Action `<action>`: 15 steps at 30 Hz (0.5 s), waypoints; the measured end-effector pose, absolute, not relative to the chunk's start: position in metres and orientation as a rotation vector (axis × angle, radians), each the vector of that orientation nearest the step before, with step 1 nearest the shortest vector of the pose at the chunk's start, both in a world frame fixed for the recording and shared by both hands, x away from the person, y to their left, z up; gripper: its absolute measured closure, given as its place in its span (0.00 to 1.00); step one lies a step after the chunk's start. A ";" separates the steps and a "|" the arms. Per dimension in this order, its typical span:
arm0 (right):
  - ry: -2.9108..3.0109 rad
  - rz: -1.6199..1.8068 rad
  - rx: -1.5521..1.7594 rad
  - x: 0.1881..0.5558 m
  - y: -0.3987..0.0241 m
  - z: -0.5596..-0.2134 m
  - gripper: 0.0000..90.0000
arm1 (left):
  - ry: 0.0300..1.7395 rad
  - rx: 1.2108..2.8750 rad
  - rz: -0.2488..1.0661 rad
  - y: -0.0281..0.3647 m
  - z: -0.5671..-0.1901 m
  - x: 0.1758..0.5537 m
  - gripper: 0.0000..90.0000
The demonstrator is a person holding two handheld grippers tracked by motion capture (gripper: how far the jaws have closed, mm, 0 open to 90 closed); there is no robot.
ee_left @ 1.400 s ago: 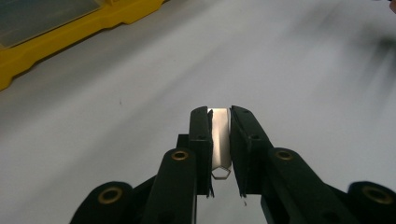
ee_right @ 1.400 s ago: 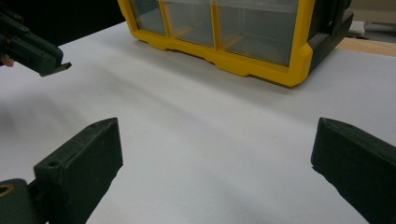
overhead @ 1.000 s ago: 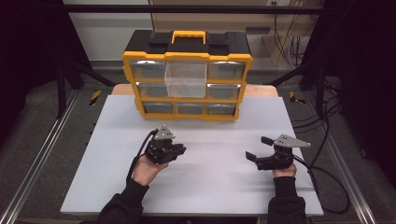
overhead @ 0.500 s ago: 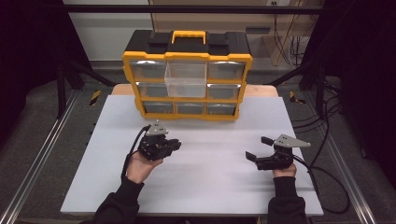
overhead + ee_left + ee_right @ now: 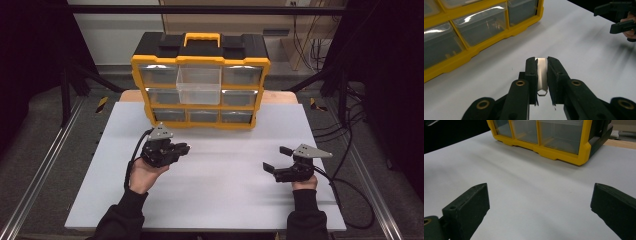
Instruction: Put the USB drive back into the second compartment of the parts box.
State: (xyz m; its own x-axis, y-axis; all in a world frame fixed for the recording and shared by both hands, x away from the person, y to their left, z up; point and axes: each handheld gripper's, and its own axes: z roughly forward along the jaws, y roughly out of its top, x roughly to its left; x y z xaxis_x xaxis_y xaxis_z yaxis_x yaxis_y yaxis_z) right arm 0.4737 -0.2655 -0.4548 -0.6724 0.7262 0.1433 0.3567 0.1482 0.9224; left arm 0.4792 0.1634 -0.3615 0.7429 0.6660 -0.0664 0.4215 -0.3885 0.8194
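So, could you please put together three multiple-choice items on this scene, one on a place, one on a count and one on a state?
1. Where does the drawer cabinet stand?
A. at the far edge of the white table top
B. at the near edge, between the hands
C. on the floor to the right

2. How many drawers wide is each row of the cabinet?
A. two
B. three
C. five

3. What is the state of the left gripper?
A. wide open and empty
B. shut on a small metal piece
C. shut on a drawer handle

Answers:
1 A, since the high view shows it beyond both grippers at the far side.
2 B, since three clear fronts sit side by side in each row.
3 B, since the left gripper view shows a thin silvery piece clamped between the jaws, while the right gripper is open.
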 end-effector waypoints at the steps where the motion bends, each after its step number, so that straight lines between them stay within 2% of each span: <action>1: 2.096 1.532 1.041 0.474 -0.266 -0.455 0.03 | 0.819 2.040 0.346 0.164 -0.360 0.479 0.88; 15: 2.098 1.532 1.044 0.473 -0.265 -0.455 0.03 | 0.814 2.032 0.368 0.171 -0.345 0.485 0.88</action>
State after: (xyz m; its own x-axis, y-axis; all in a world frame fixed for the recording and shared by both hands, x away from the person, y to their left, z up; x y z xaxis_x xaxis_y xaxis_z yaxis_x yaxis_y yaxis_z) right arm 0.4735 -0.2653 -0.4550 -0.6719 0.7263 0.1450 0.3593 0.1485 0.9213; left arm 0.4846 0.1715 -0.3446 0.7399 0.6710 -0.0484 0.4066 -0.3888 0.8267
